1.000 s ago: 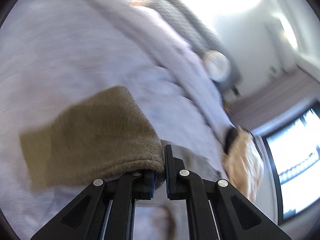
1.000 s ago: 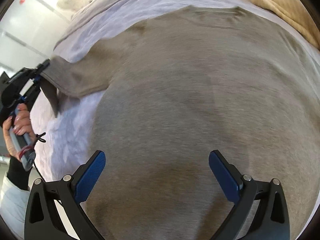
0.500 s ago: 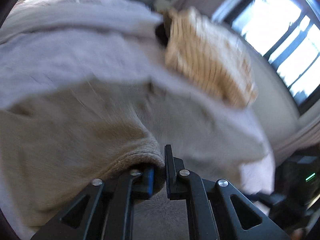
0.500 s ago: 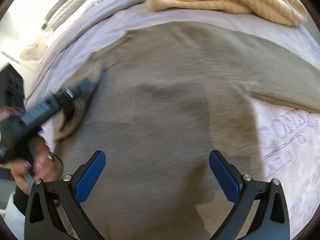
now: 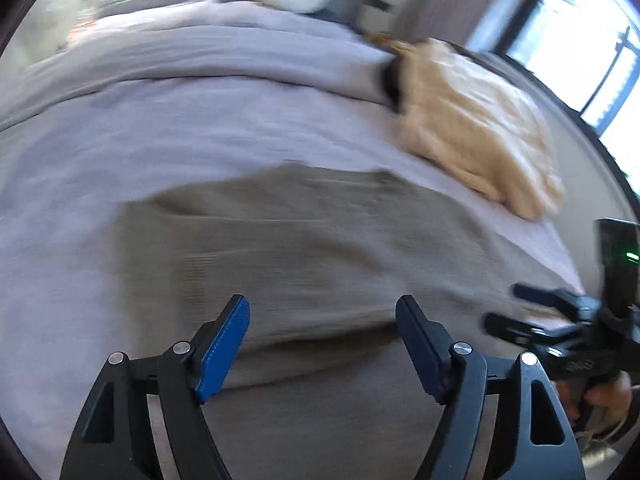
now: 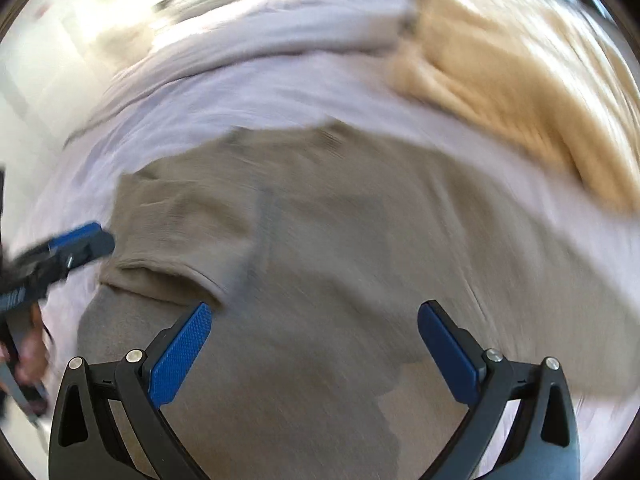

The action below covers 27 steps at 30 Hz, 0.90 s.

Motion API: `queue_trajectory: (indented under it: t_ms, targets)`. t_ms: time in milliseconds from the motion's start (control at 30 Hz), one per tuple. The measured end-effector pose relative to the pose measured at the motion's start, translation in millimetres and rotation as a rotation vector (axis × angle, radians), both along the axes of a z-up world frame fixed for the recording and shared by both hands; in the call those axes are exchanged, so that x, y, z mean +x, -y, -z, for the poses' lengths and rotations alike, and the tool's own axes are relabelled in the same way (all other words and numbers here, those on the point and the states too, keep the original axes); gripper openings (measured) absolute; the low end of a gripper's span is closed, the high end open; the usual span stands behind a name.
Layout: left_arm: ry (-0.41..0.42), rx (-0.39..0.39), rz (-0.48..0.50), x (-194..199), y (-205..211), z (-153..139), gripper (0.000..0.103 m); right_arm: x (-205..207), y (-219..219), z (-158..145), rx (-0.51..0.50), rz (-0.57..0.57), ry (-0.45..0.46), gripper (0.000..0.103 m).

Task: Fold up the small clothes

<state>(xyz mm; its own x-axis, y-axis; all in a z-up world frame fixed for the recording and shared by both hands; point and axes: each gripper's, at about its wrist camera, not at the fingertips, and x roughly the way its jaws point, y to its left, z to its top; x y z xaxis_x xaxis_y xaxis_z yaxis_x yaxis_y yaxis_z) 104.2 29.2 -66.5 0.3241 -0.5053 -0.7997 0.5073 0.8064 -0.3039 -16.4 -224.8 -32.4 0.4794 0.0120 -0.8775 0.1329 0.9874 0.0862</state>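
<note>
Bedding (image 5: 200, 128) bears one taupe sweater (image 5: 320, 248), one cream sweater (image 5: 472, 132).

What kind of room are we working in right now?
Most likely a bedroom: the taupe sweater is spread on a bed's lavender-grey bedspread, a cream knit garment lies beside it, and a large window is behind.

Pale grey bed (image 5: 168, 128) beneath a bright window (image 5: 580, 36), white wall (image 6: 36, 92) behind.
</note>
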Motion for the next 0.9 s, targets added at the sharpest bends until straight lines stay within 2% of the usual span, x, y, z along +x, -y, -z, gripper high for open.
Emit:
queue_trajectory:
  t_ms: [100,167,267,300,333,367,400,433,533,600,633,700,733,800,867,900]
  targets:
    - [-0.077,0.065,-0.140,41.6,-35.7,20.6,0.076,28.0,-39.5,6.3,-0.116,-0.151,0.008,0.103]
    - [-0.133,0.070,-0.205,65.9,-57.2,39.1,0.076,40.8,-68.0,17.4,-0.207,-0.260,0.001,0.103]
    - [-0.189,0.084,-0.229,89.0,-62.1,61.6,0.076,53.6,-107.3,39.5,-0.408,-0.392,-0.005,0.100]
    - [-0.207,0.071,-0.232,94.3,-63.6,66.7,0.076,52.4,-111.6,43.2,-0.439,-0.406,-0.006,0.091]
    - [-0.223,0.053,-0.235,97.9,-63.3,70.9,0.075,56.3,-116.6,48.8,-0.475,-0.419,-0.012,0.067]
    - [-0.230,0.034,-0.237,100.2,-62.6,73.3,0.069,60.4,-118.9,52.3,-0.492,-0.426,-0.019,0.045]
    - [-0.234,0.023,-0.226,101.7,-60.0,75.4,0.042,65.1,-115.8,50.7,-0.439,-0.422,-0.022,0.005]
    - [-0.247,0.013,-0.206,101.8,-58.5,77.2,0.023,67.6,-108.7,45.0,-0.385,-0.381,-0.018,0.009]
    - [-0.223,0.018,-0.182,99.6,-49.6,75.5,0.019,62.9,-66.4,17.7,-0.191,-0.152,0.062,0.008]
    - [-0.215,0.018,-0.168,98.7,-49.7,73.7,0.019,44.0,-9.5,4.9,0.068,0.090,0.128,0.008]
    - [-0.217,0.015,-0.165,100.9,-44.7,74.2,0.019,35.4,8.7,5.4,0.146,0.168,0.141,0.008]
    - [-0.228,0.007,-0.161,102.2,-48.0,73.6,0.019,7.6,60.5,22.6,0.394,0.405,0.160,0.008]
    - [-0.229,0.007,-0.159,102.5,-49.4,73.0,0.019,-12.3,87.4,43.5,0.562,0.544,0.155,0.008]
    - [-0.229,0.011,-0.154,102.9,-48.7,72.7,0.019,-36.3,107.5,76.3,0.780,0.680,0.134,0.012]
    - [-0.227,0.023,-0.153,102.8,-46.9,71.1,0.020,-48.7,110.2,88.9,0.840,0.744,0.122,0.013]
    - [-0.225,0.028,-0.155,103.4,-46.3,69.5,0.020,-55.6,107.9,90.5,0.864,0.760,0.133,0.017]
